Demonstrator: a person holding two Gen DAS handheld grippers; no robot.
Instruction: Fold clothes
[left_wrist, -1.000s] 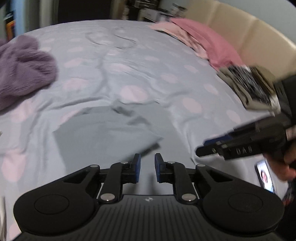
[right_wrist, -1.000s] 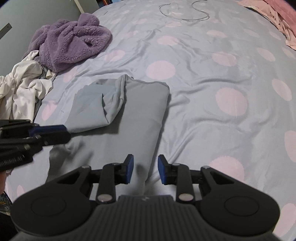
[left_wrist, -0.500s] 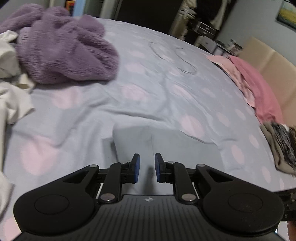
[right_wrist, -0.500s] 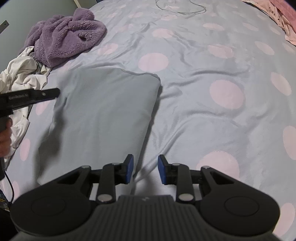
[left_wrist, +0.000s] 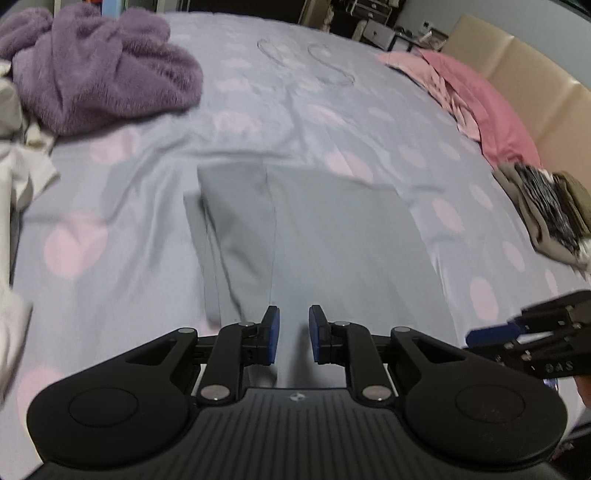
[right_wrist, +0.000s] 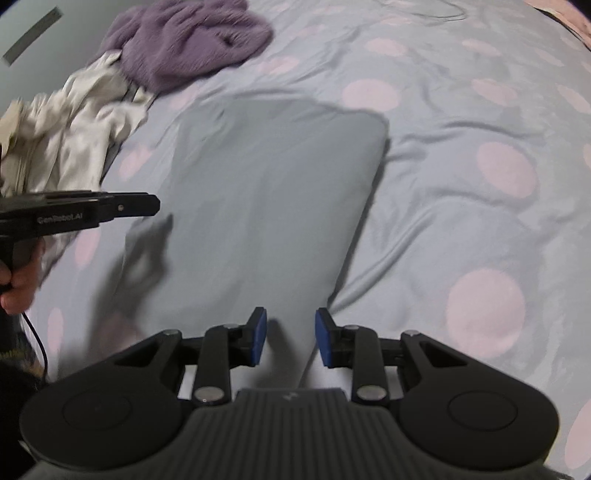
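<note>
Left wrist only: pink bedding (left_wrist: 491, 110); right wrist only: hand (right_wrist: 18, 284) behind left tongs (right_wrist: 157, 205)

Black claw (left_wrist: 293, 334), blue pads (left_wrist: 272, 334), silver screws.

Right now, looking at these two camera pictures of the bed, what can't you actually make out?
- Grey garment: its near edge is hidden behind the left gripper in the left view, and behind the right gripper in the right view.
- White clothes: cut off by the left frame edge and blurred.
- Folded pile: its pattern is smeared by blur.
- Loops on the bedspread: too small to identify.
</note>
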